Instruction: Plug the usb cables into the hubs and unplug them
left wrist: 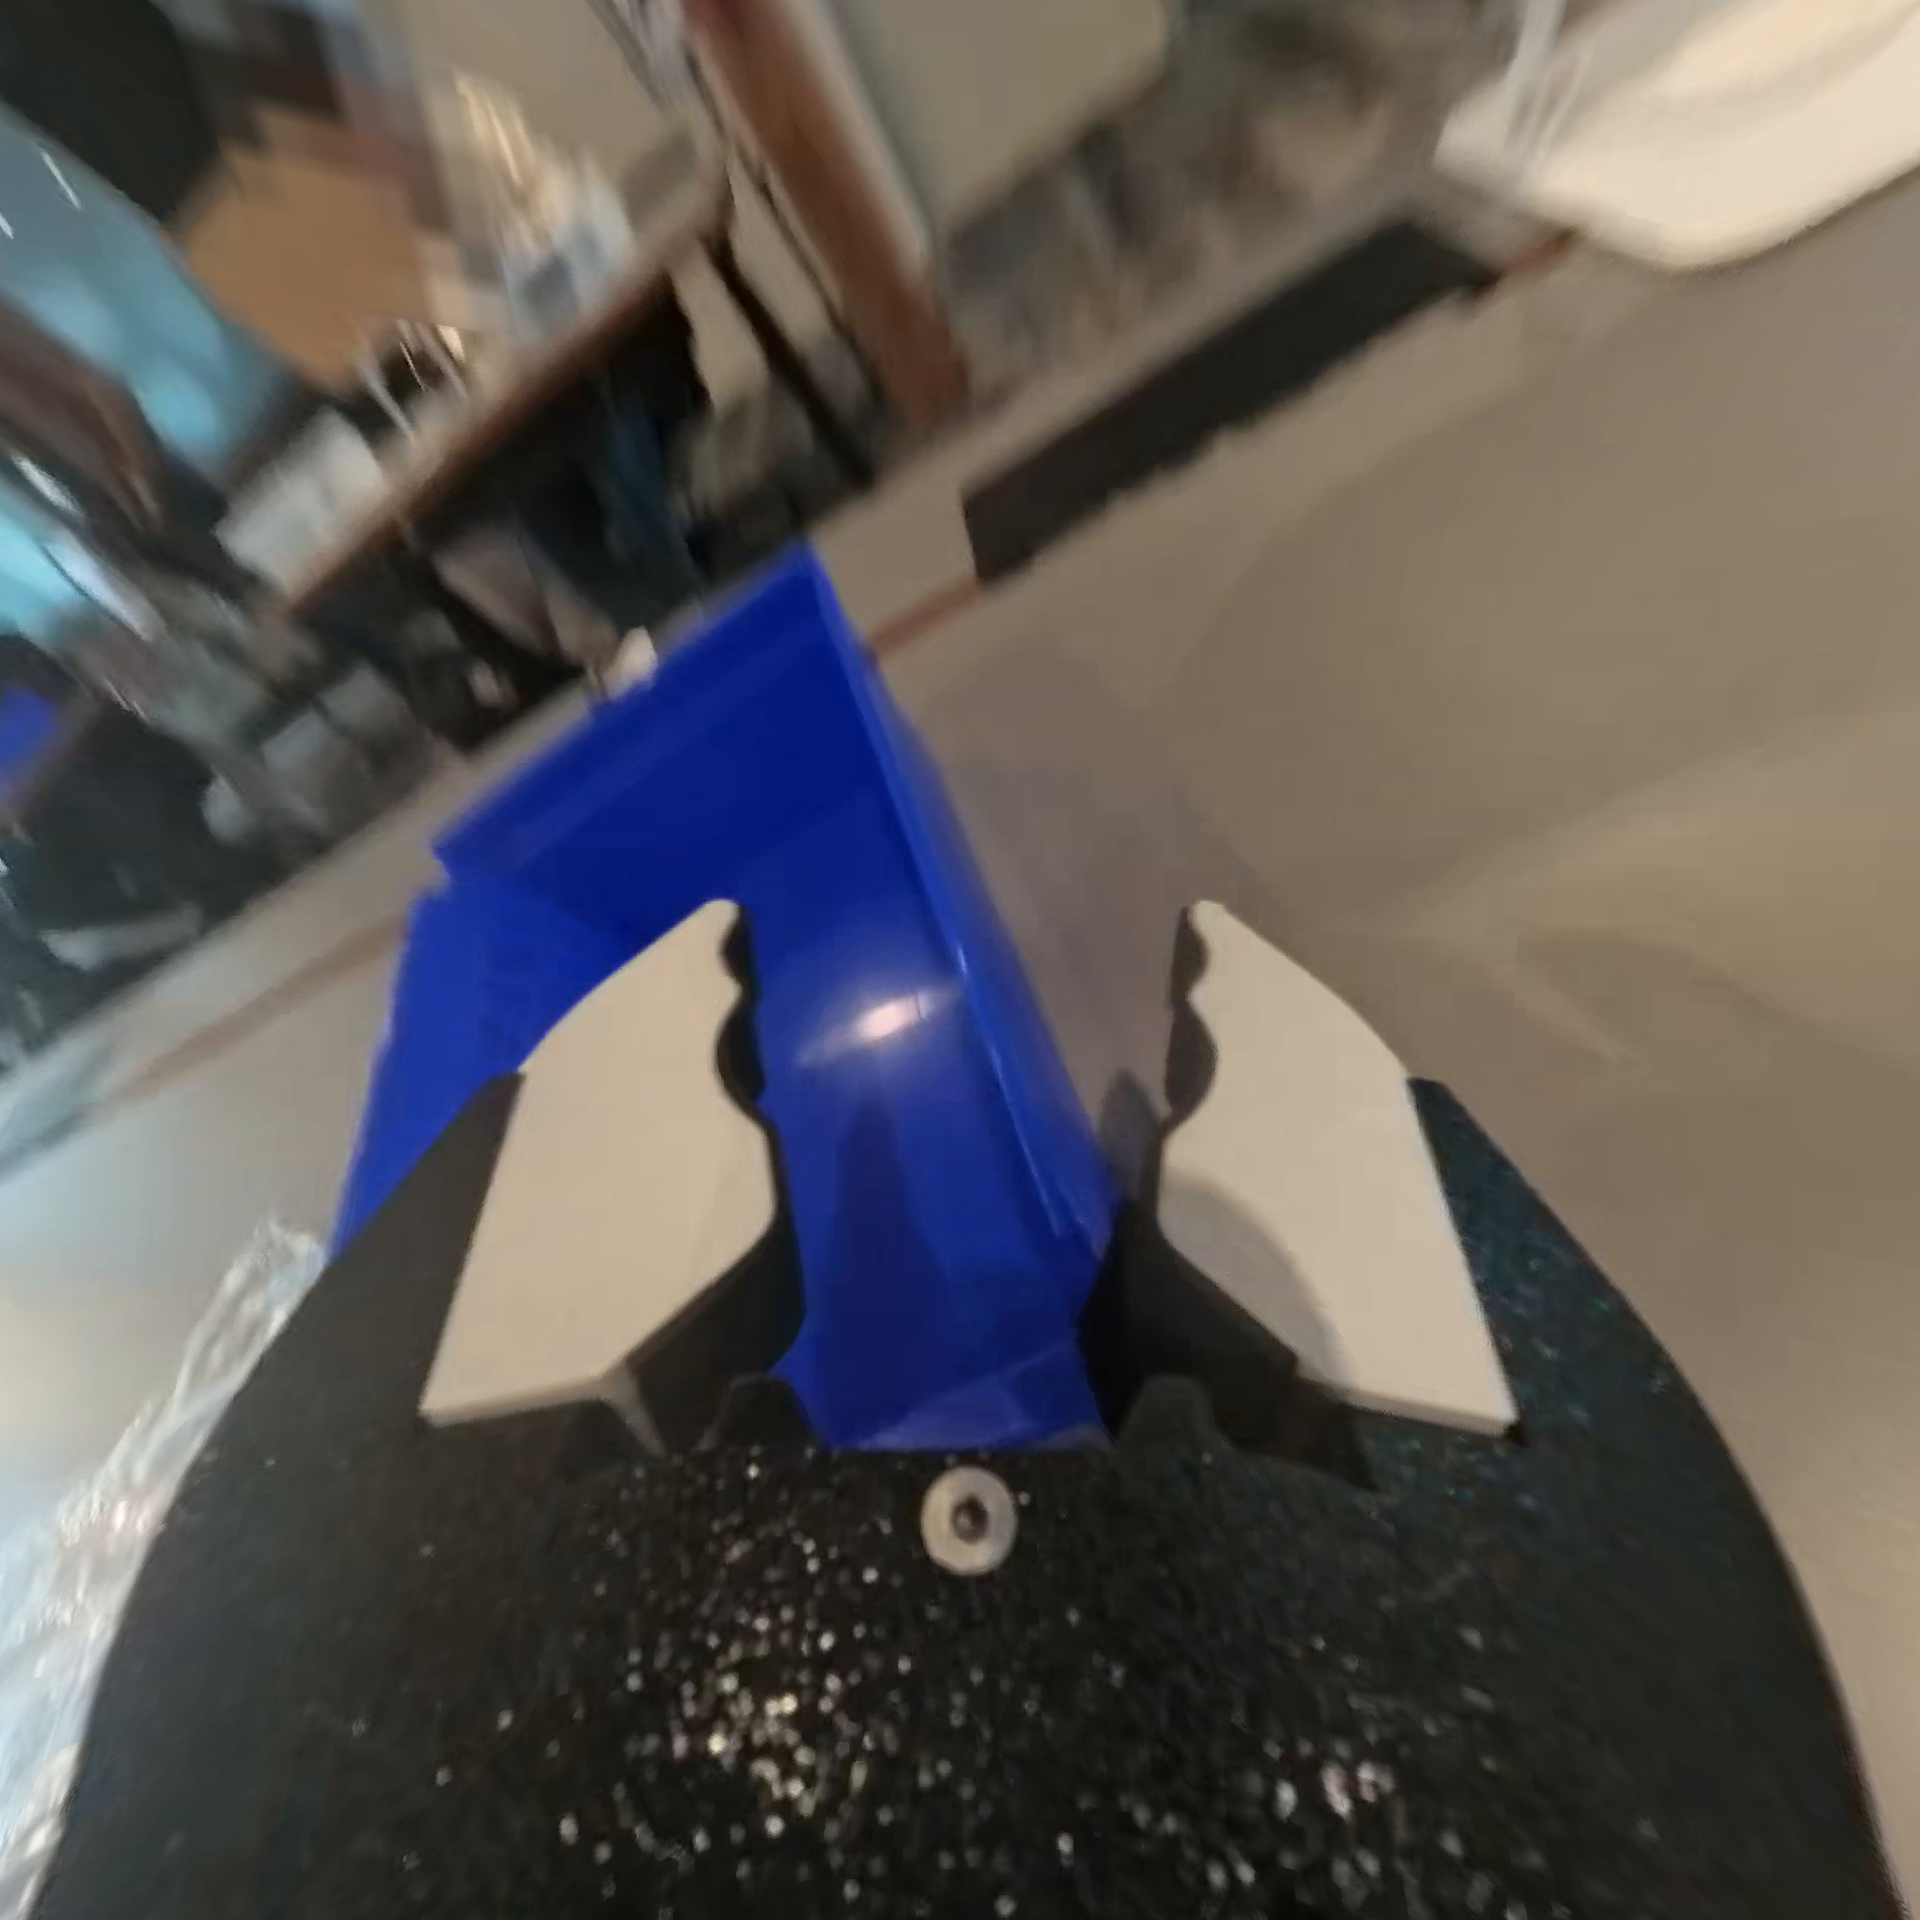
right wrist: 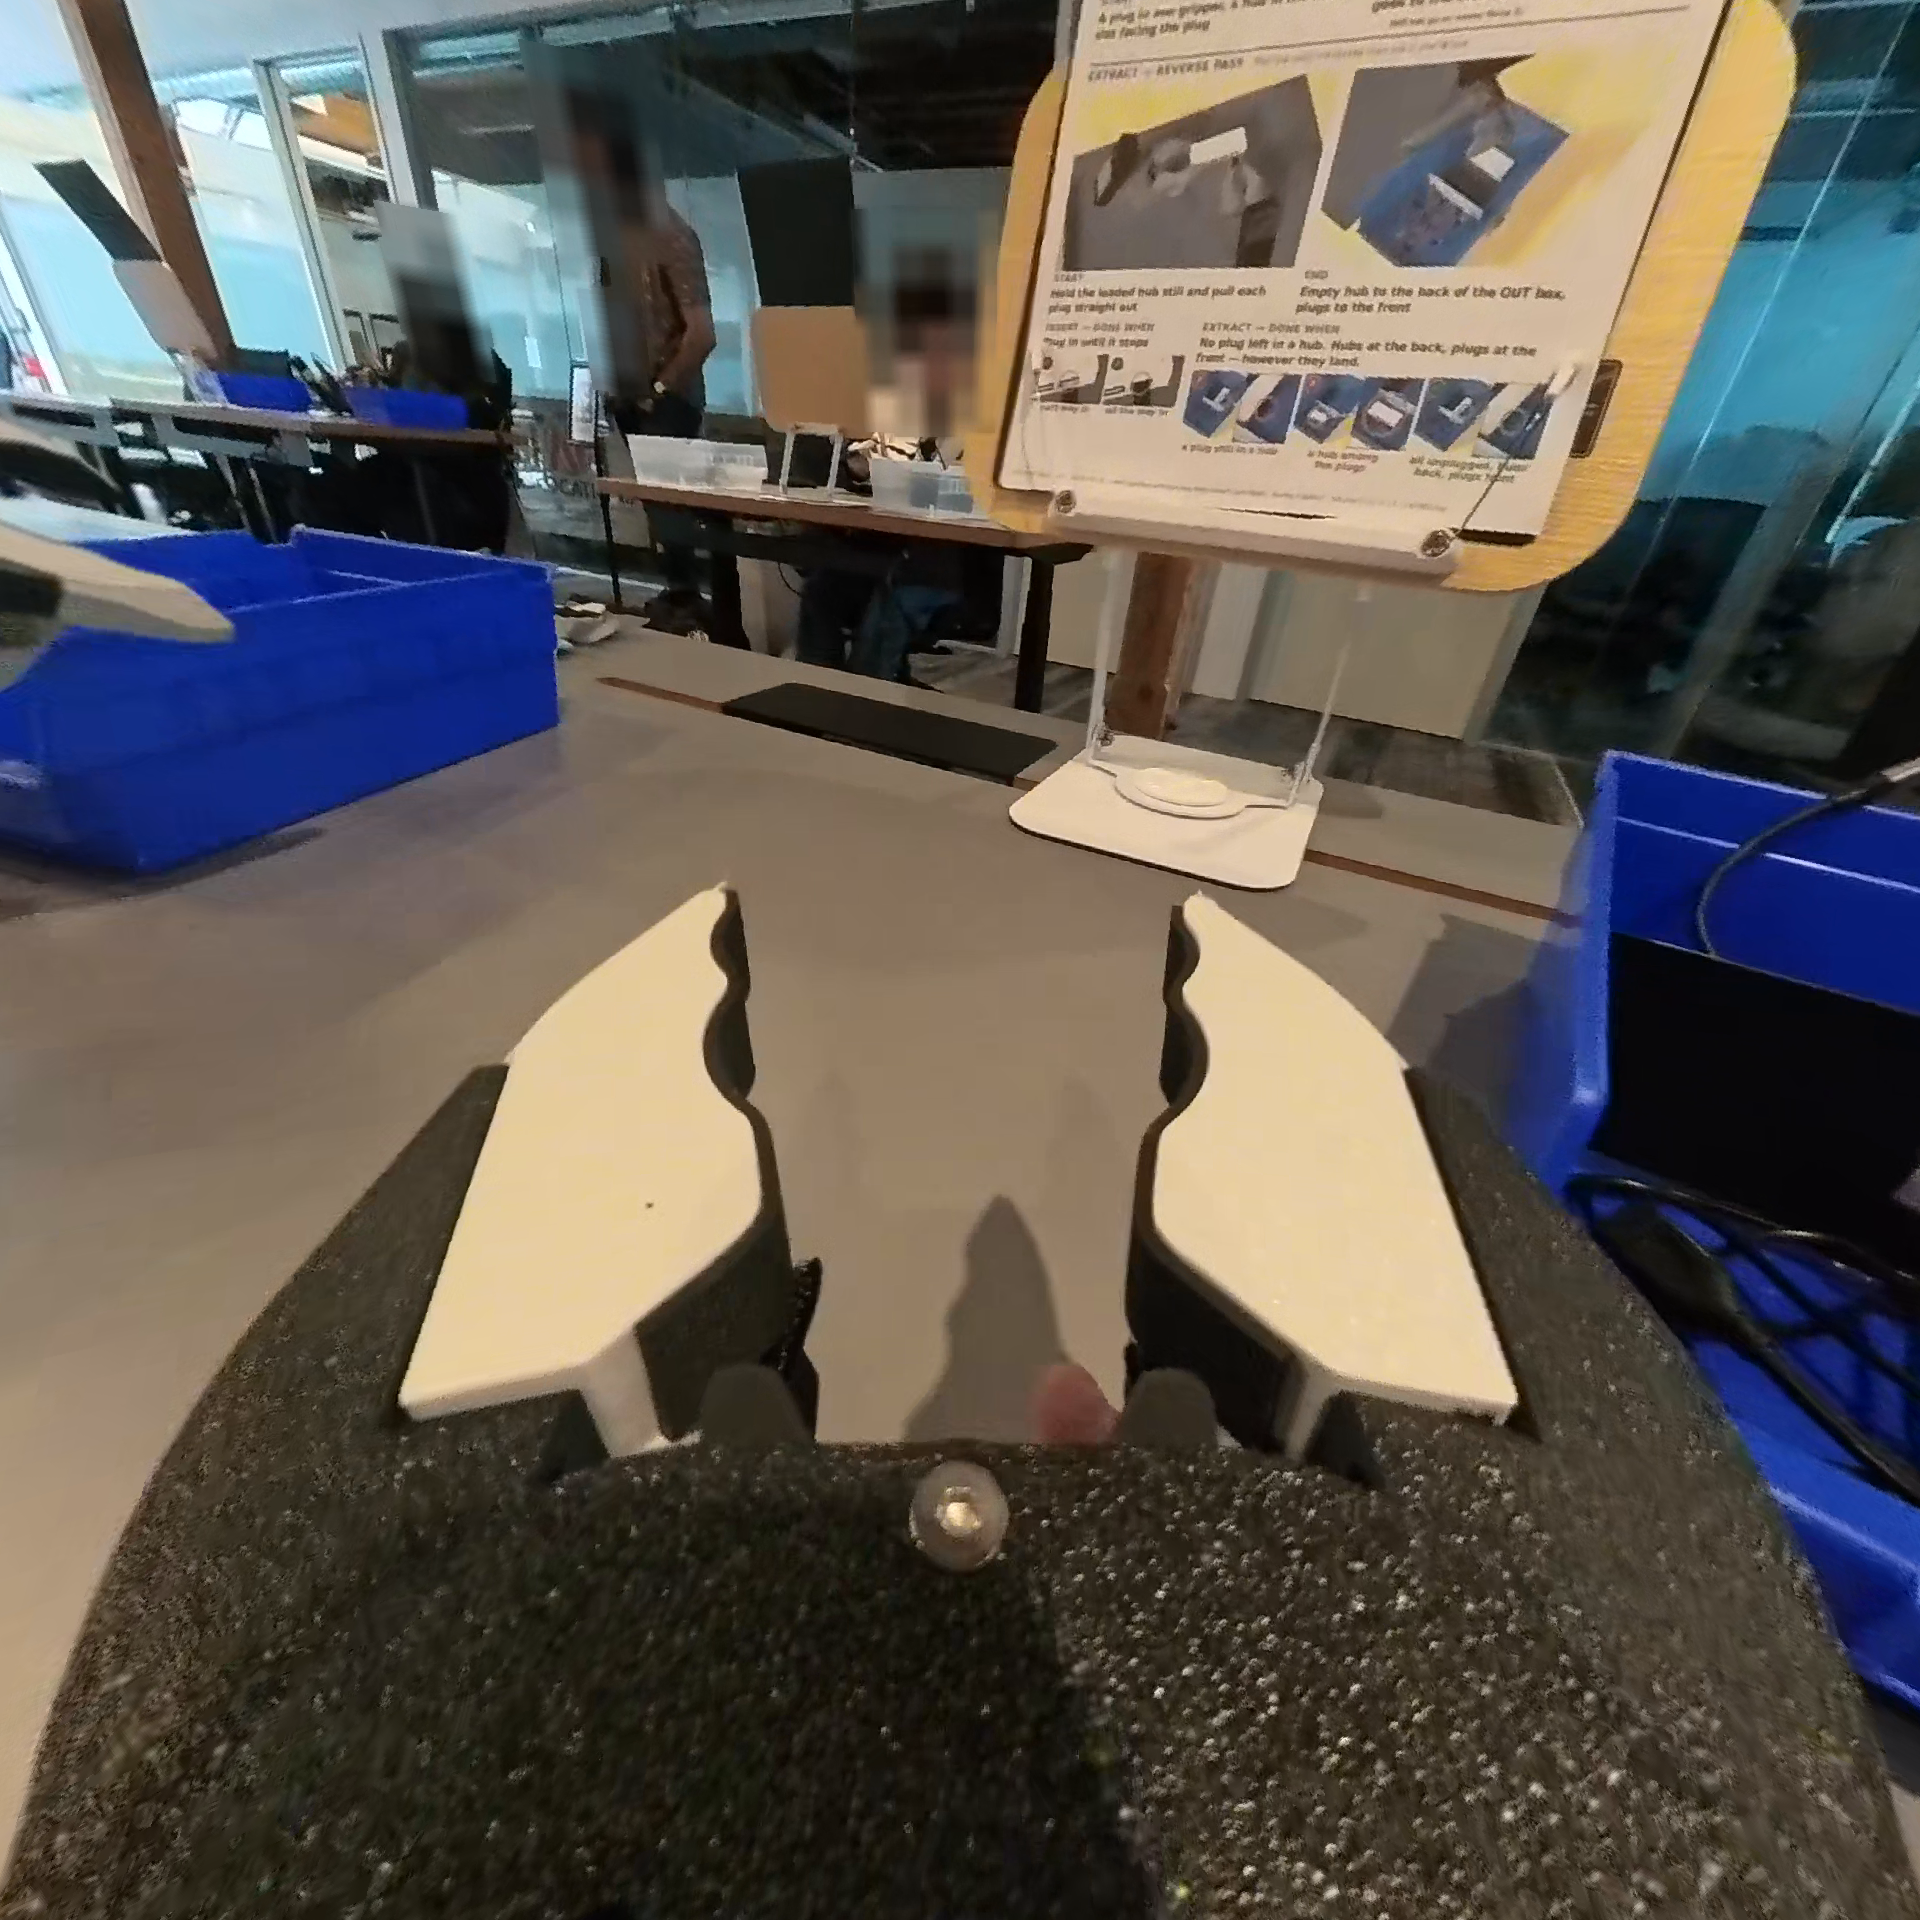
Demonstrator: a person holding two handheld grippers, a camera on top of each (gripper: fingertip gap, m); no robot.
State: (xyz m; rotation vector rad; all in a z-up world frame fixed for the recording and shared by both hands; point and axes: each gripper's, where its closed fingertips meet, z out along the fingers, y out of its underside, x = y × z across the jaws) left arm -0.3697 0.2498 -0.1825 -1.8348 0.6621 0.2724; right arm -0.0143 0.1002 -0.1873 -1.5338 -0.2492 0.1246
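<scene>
Left wrist view, blurred: left gripper (left wrist: 961, 920) spread wide, empty, tilted over a blue bin (left wrist: 727, 831) just ahead. Right gripper (right wrist: 954, 909) also wide, nothing held, over bare grey table (right wrist: 312, 997); black cables (right wrist: 1766, 1288) lie in the blue bin (right wrist: 1662, 935) to its right.

The surface (right wrist: 727, 935) is flat, smooth and grey. A big blue bin (right wrist: 312, 696) sits on it at the far left, and it has a wall inside that splits it. Another blue bin (right wrist: 1704, 852) sits on the right side, and black cables (right wrist: 1756, 1299) lie in it. Between the two bins, at the far edge, a white stand (right wrist: 1174, 821) rests on the surface and holds up a picture sheet (right wrist: 1340, 260). Just to the left of the stand, a flat black strip (right wrist: 894, 727) lies along the far edge. In the blurry left wrist view, a blue bin (left wrist: 727, 831) sits on the grey surface (left wrist: 1455, 831), and something crinkly and clear (left wrist: 156, 1455) lies beside it.
</scene>
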